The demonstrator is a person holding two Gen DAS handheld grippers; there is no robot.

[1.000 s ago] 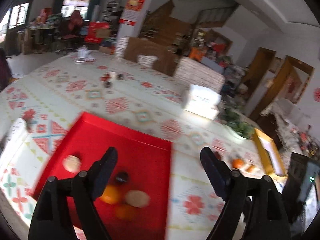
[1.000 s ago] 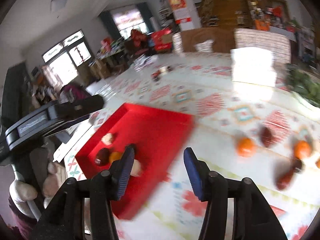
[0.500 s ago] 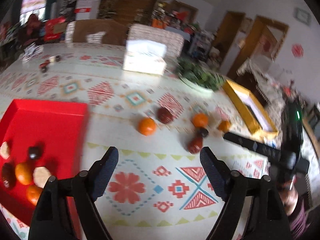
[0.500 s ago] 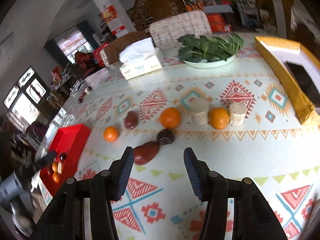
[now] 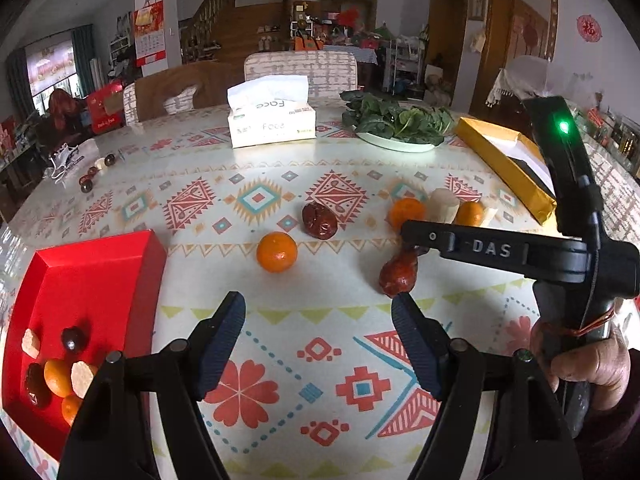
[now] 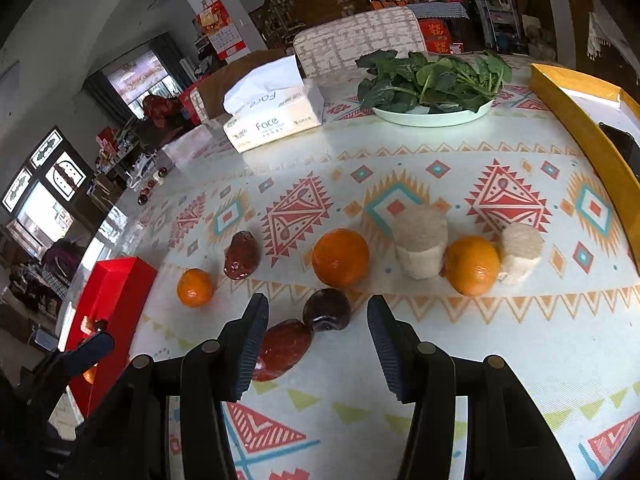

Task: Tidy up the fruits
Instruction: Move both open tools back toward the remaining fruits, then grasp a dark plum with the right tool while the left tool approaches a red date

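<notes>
Both grippers spread wide, empty: left gripper [image 5: 318, 318] above patterned tablecloth [image 5: 320, 380] w/ shiny red rectangular tray [image 5: 100, 280] at its left; right gripper [image 6: 318, 320] poised over small dark round plum [image 6: 327, 309], fingers either side, not touching. Oblong red-brown date [image 6: 282, 348] touching plum, tray-ward. Beyond plum: small orange mandarin [image 6: 194, 287], wrinkled dark date [image 6: 241, 255], larger orange [image 6: 340, 257], pale cylinder chunk [image 6: 420, 246], another orange [image 6: 472, 265], second chunk [image 6: 520, 252]. Several fruits already in tray.

Sharp, bright daylight w/ tabletop [image 6: 288, 160] glare (windows [image 6: 44, 184] blown out), fisheye-bent edges.
</notes>
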